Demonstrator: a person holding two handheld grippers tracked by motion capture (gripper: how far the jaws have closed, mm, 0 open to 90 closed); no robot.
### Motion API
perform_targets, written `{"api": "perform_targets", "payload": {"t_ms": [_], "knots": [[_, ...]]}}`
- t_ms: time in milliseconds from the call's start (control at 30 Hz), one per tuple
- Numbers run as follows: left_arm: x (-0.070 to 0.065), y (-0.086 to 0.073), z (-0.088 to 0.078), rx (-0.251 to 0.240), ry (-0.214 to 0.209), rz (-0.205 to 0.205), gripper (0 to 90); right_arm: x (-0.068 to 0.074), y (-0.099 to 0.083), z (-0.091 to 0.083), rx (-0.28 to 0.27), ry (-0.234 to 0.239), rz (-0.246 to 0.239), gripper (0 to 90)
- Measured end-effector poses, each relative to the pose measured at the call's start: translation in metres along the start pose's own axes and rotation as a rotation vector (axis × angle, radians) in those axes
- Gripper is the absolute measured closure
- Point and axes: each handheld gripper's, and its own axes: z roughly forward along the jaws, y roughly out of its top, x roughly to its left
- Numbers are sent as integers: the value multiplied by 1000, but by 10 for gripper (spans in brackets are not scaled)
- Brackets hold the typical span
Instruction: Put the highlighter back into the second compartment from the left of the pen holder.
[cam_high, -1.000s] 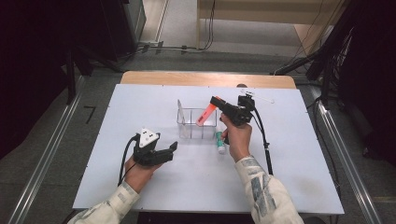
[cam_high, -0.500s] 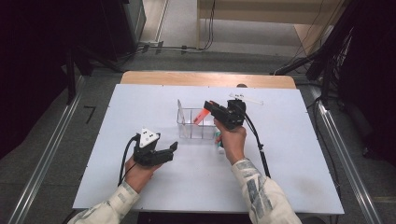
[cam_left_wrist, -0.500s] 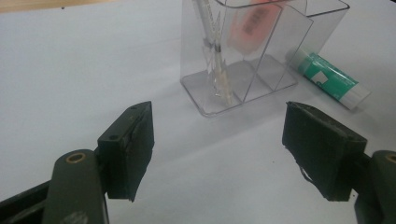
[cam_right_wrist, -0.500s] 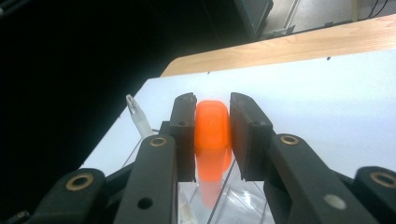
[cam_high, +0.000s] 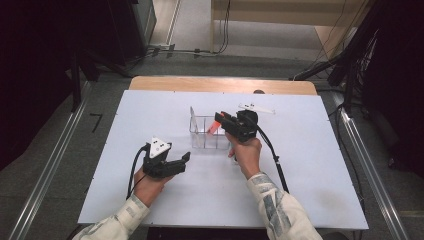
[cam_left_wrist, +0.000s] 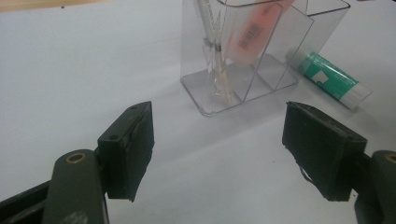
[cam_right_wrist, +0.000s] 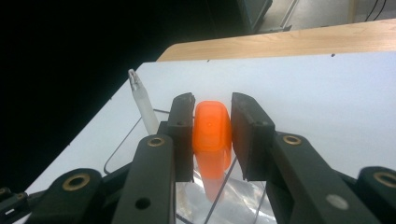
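- The left gripper (cam_high: 172, 162) is held low over the white table (cam_high: 125, 130) on the near left, its jaws spread wide with nothing between them.
- Just ahead of those jaws, a clear divided holder (cam_left_wrist: 247, 51) is seen standing on the table; a thin clear pen (cam_left_wrist: 215, 56) leans in one of its compartments.
- A green-and-white glue stick (cam_left_wrist: 332, 79) lies flat on the table just beside the holder, apart from both grippers.
- The right gripper (cam_high: 223, 121) is held above the holder's top, pointed down and toward the left.
- An orange tube (cam_right_wrist: 212, 130) is seen between the right jaws, its lower end already inside the holder.
- The right jaws have just been opening; one pad lies against the tube, while a slight gap shows at the other.
- Whether the tube is gripped cannot be told.
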Motion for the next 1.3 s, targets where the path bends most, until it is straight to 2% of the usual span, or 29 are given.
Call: {"api": "perform_targets", "payload": {"t_ms": [333, 467, 633, 700, 1067, 1300], "knots": [[0, 0, 0, -1, 1, -1, 254, 2, -3, 2, 19, 0, -11, 657], [0, 0, 0, -1, 1, -1, 254, 1, -2, 0, 17, 3, -8, 613], [0, 0, 0, -1, 3, -2, 253, 0, 0, -8, 3, 29, -6, 505], [0, 0, 0, 0, 2, -2, 254, 1, -2, -12, 0, 33, -19, 474], [0, -1, 0, 1, 4, -3, 254, -11, -12, -35, -2, -24, -54, 305], [0, 0, 0, -1, 6, -2, 254, -16, -20, -57, -11, -94, -106, 273]]}}
